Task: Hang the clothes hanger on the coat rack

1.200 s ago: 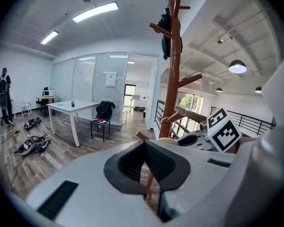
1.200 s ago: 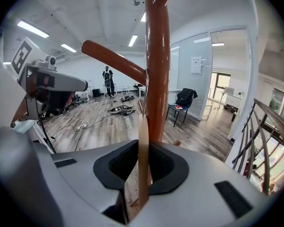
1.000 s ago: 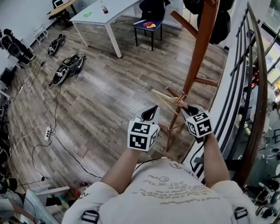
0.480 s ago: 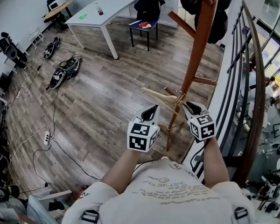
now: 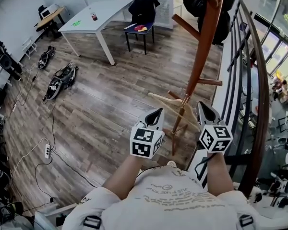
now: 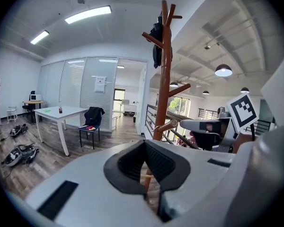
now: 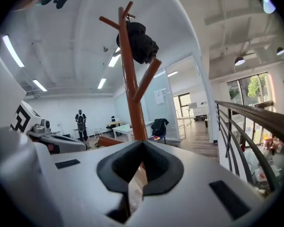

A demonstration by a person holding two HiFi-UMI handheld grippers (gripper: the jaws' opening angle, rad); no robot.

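Clothes hanger [image 5: 165, 99] shows its hook [image 5: 185, 98] only in the head view.

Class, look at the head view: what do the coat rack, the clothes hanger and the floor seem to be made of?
Coat rack: probably wood, with a reddish-brown glossy stain.
Clothes hanger: pale, bare-looking wood; its hook looks like brassy metal.
Floor: grey-brown wood-grain planks; timber or laminate is unclear.

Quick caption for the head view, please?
Wooden hanger hangs low on the coat rack; left gripper shut beside it, right gripper just closed on nothing.
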